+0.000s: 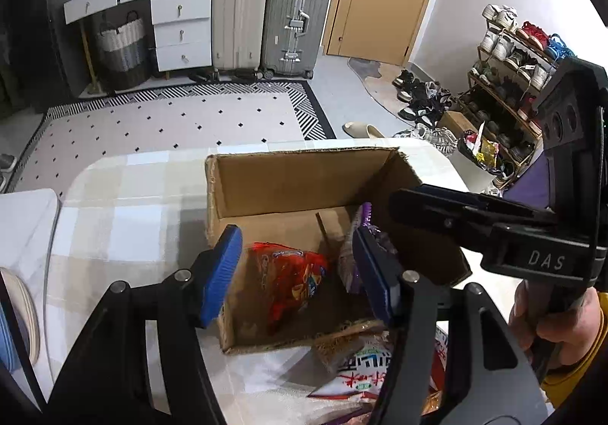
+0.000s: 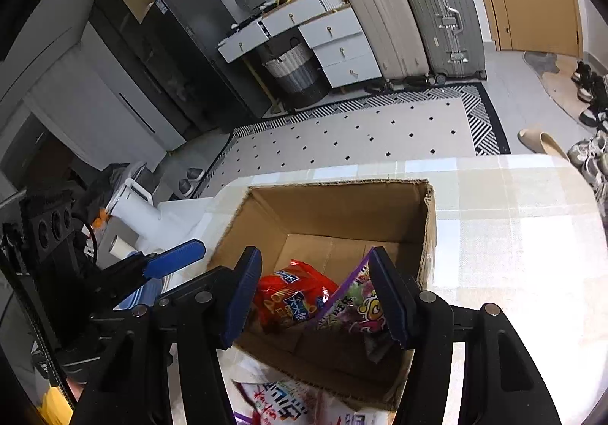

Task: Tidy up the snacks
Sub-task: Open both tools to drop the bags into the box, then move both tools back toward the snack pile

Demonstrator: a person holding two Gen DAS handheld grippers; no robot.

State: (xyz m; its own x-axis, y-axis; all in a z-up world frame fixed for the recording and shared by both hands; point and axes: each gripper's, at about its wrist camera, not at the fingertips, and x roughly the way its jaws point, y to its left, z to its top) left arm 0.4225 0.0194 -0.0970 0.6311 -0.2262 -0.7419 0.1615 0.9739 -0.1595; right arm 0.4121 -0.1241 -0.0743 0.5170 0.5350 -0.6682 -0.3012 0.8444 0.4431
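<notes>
An open cardboard box (image 1: pixel 304 178) (image 2: pixel 342 204) stands on the checked tablecloth. In it lies a red snack bag (image 1: pixel 292 277) (image 2: pixel 292 296), and a purple snack bag (image 1: pixel 359 223) (image 2: pixel 353 303) leans against the right wall. My left gripper (image 1: pixel 298 275) hangs open over the box's near edge, above the red bag and clear of it. My right gripper (image 2: pixel 315 296) is open over the box; the purple bag stands beside its right pad, not clamped. A white snack bag (image 1: pixel 364 368) (image 2: pixel 273 402) lies on the table in front of the box.
The checked table (image 1: pixel 133 204) (image 2: pixel 513 216) reaches left and right of the box. A white paper roll (image 2: pixel 129 212) sits off its left side. A person's hand (image 1: pixel 562 326) holds the right gripper's handle. Suitcases, drawers and a shoe rack stand far off across the rug.
</notes>
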